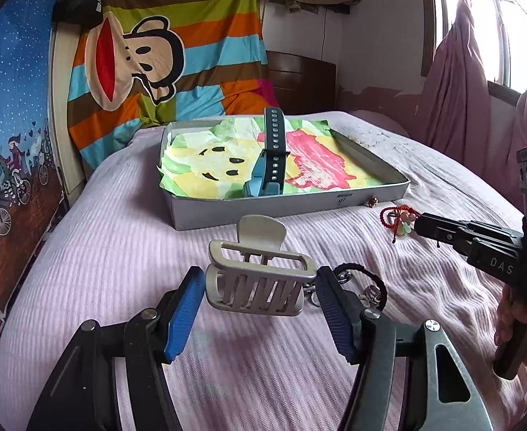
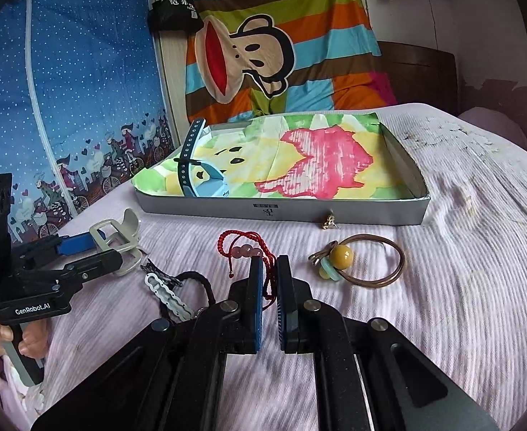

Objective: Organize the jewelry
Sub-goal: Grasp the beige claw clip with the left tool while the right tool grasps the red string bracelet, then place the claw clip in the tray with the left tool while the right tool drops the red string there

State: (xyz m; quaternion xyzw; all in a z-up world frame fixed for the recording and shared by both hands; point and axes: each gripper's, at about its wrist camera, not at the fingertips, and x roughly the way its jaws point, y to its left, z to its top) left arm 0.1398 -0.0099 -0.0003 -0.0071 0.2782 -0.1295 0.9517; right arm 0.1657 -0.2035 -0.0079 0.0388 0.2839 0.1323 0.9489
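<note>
Two claws worked over the pink bed [image 2: 461, 251]. The left claw [image 1: 260, 301] pinched a silver hair clip [image 1: 260, 280] between its blue pads, just short of the grey tray [image 1: 285, 208]. The right claw [image 2: 270, 289] was pressed together on the cord of a red beaded bracelet [image 2: 245, 248]. A blue watch [image 1: 269, 165] lay in the tray on painted paper; a hair tie with a yellow bead [image 2: 364, 260] rested beside the right claw.
</note>
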